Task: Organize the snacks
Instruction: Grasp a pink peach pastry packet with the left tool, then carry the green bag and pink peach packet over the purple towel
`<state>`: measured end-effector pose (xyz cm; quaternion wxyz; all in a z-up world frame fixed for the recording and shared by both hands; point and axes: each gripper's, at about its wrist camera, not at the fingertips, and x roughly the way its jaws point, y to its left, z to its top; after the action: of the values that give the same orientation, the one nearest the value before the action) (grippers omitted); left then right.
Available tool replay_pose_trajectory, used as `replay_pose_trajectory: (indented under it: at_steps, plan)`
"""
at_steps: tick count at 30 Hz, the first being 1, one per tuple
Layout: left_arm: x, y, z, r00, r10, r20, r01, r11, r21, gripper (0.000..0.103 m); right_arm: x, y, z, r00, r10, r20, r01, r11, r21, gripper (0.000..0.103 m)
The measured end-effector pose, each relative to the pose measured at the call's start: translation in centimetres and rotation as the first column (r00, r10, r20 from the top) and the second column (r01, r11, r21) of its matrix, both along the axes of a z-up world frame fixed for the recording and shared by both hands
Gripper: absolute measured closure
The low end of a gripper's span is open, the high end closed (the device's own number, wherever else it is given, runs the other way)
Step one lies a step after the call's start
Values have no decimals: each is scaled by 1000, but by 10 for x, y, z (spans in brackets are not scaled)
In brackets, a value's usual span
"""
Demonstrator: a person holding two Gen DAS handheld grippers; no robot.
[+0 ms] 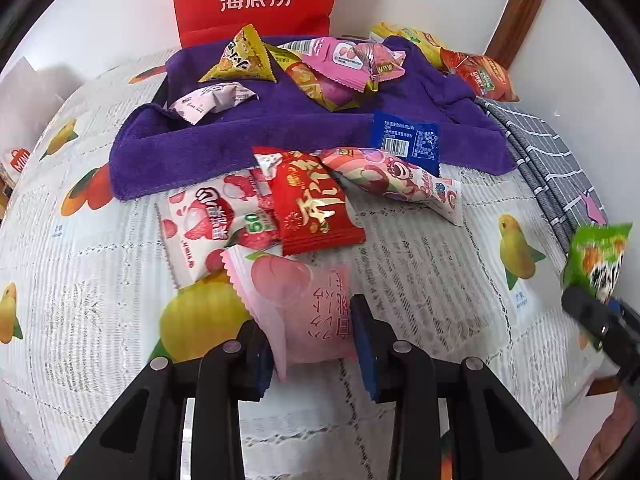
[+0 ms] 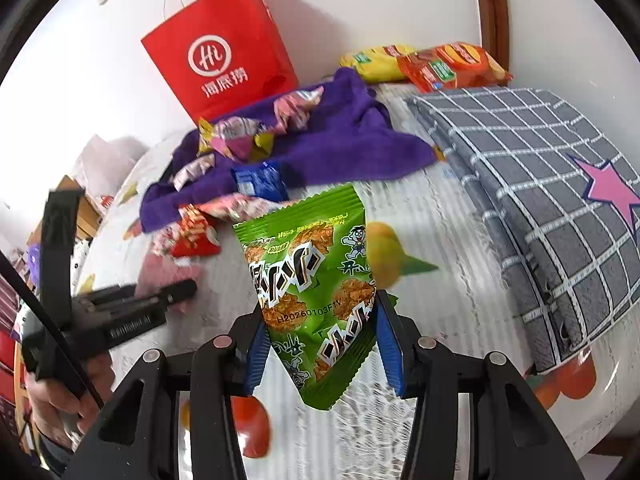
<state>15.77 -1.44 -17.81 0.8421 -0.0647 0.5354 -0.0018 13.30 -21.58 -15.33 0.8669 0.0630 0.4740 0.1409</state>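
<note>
My left gripper (image 1: 316, 344) is shut on a pale pink peach snack packet (image 1: 296, 300) low over the table. Just beyond it lie a red packet (image 1: 312, 208), a strawberry packet (image 1: 204, 220) and a pink bear packet (image 1: 396, 180). More packets sit on a purple towel (image 1: 280, 128), among them a blue one (image 1: 406, 140) and a yellow one (image 1: 240, 56). My right gripper (image 2: 320, 344) is shut on a green snack packet (image 2: 312, 280) and holds it above the table. That packet also shows at the right edge of the left wrist view (image 1: 596, 260).
A red paper bag (image 2: 224, 60) stands at the back against the wall. A folded grey checked cloth (image 2: 540, 208) lies on the right. Yellow and orange chip bags (image 2: 428, 64) lie at the back right. The table has a fruit-print cover (image 1: 420, 280).
</note>
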Motion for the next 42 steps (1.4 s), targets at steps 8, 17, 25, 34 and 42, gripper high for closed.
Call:
replay_pose_trajectory:
  at_steps: [8, 17, 25, 34, 42]
  plan:
    - [-12, 31, 28, 999, 10, 48, -7, 997, -73, 71, 11, 18, 31, 999, -8, 37, 8, 1000, -9, 56]
    - [15, 56, 79, 990, 30, 139, -19, 997, -79, 71, 34, 35, 79, 993, -18, 116, 21, 999, -33, 56]
    - [48, 65, 120, 979, 22, 203, -9, 998, -66, 71, 65, 54, 101, 988, -1, 153, 12, 997, -73, 56]
    - [95, 73, 137, 973, 30, 228, -12, 997, -81, 71, 112, 70, 108, 986, 13, 167, 0, 997, -81, 56]
    - [137, 89, 137, 968, 68, 243, -39, 991, -125, 71, 152, 84, 102, 988, 29, 148, -21, 998, -57, 56]
